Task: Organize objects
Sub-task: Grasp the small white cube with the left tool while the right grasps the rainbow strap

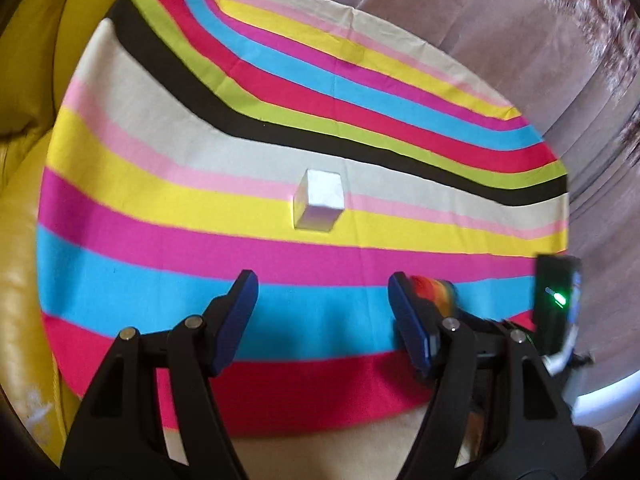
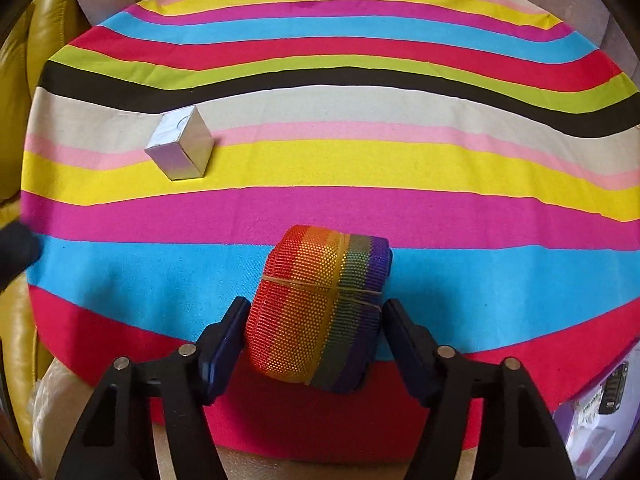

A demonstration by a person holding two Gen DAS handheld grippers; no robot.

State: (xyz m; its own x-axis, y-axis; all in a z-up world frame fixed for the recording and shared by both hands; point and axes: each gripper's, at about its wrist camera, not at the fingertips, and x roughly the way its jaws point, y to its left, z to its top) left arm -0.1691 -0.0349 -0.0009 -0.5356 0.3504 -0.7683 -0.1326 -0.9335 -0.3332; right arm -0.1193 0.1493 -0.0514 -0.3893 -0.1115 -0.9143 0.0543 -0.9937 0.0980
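The rainbow block (image 2: 320,312) is flanked by the released right claw (image 2: 316,320), untouched. The left claw (image 1: 322,308) is spread before the silver box (image 1: 319,205) on the striped cloth (image 1: 160,184).

A home living room is indicated by a yellow leather sofa (image 1: 24,128), a striped tablecloth (image 2: 440,216) and curtains (image 1: 540,40).

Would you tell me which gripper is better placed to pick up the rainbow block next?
Right. The right gripper is open with the rainbow block already between its fingers; the left gripper is open over bare cloth.
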